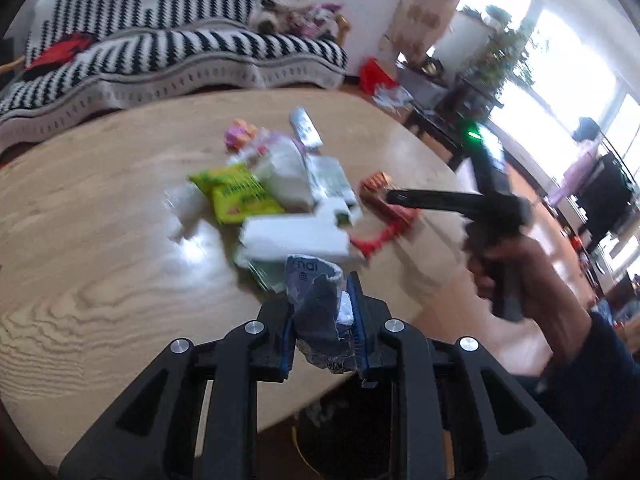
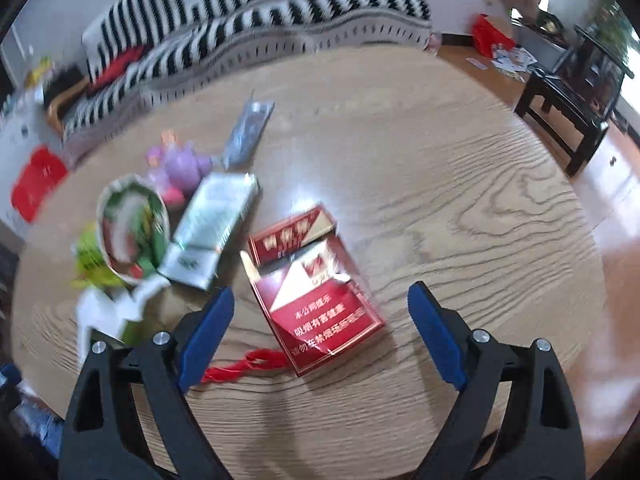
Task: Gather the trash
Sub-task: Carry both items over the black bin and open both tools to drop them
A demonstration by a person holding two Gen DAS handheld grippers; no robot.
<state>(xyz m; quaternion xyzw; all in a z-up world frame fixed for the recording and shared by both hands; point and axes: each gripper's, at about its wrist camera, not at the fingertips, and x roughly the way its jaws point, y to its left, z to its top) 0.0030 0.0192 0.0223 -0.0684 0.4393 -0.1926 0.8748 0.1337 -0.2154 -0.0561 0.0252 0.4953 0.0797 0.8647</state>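
Left gripper: the left gripper [image 1: 320, 320] is pressed together on a crumpled grey-blue wrapper [image 1: 316, 304], held just past the near edge of the wooden table [image 1: 100, 240].
Bin: a dark round opening [image 1: 340, 432] shows below the table edge under the left gripper; it is probably a trash bin, though the view there is dim and partly blocked.
Right gripper: the right gripper [image 2: 320, 332] is spread wide, its blue pads on either side of a red cigarette pack [image 2: 320, 304] lying flat on the table, not touching it.
Progress: early to middling, by my judgement. One wrapper is in hand and not yet dropped; most of the litter is left on the table.
Left to collect: the red pack, a silver-green carton [image 2: 212, 228], a yellow-green snack bag [image 1: 236, 196], a white foam block [image 1: 296, 236], a round paper cup [image 2: 132, 224], a purple toy-like item [image 2: 180, 164] and a silvery sachet [image 2: 248, 128].
Writing: the red pack carries white Chinese print, a smoking health warning; the wrapper shows letters like "ndi". Other labels are too blurred to read.
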